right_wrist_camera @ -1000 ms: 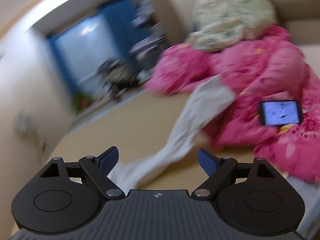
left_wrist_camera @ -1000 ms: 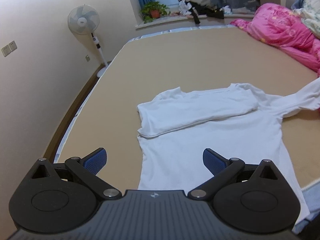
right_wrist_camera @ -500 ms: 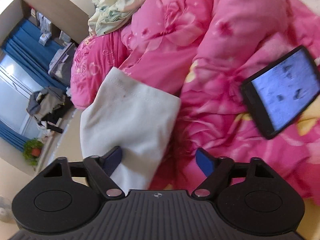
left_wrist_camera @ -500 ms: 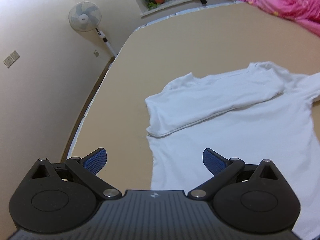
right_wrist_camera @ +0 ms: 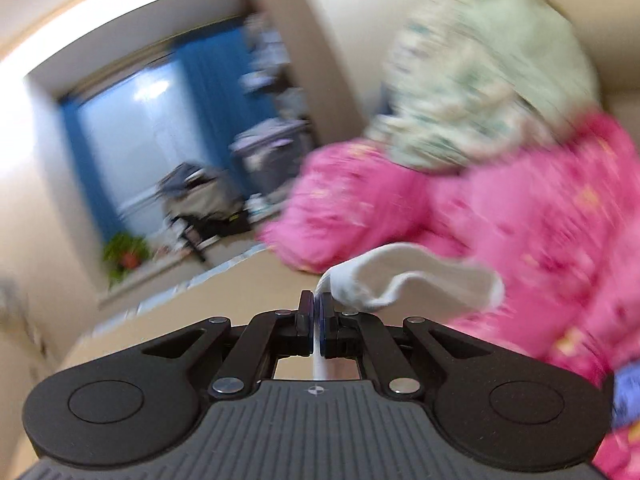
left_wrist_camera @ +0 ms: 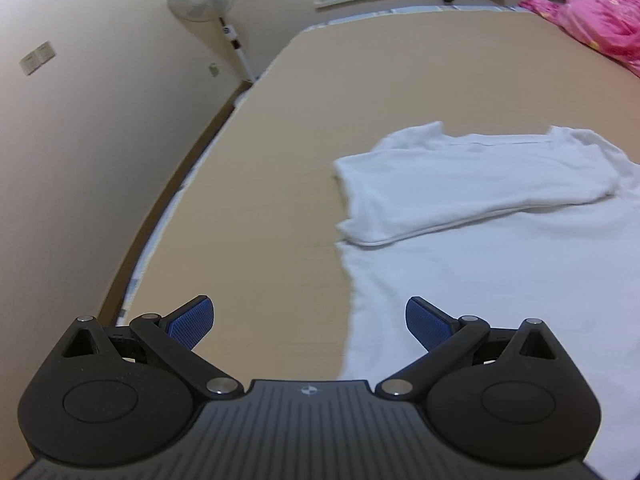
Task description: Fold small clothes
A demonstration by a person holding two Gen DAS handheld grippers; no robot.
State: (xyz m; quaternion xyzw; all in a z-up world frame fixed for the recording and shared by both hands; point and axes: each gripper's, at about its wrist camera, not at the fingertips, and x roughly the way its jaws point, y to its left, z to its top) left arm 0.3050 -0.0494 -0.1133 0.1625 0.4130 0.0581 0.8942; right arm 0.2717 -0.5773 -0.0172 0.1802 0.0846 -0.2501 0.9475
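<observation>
One sleeve of the white cotton long-sleeved shirt [left_wrist_camera: 500,240] lies folded; right gripper [right_wrist_camera: 316,310] pinches the other sleeve [right_wrist_camera: 400,280], left gripper [left_wrist_camera: 310,320] gapes empty.

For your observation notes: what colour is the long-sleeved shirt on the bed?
White; the long-sleeved shirt shows best in the left wrist view.

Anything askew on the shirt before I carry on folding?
One sleeve lies folded slantwise across the white shirt, not square to its side. The right gripper is shut on the other sleeve; the left gripper is open.
</observation>
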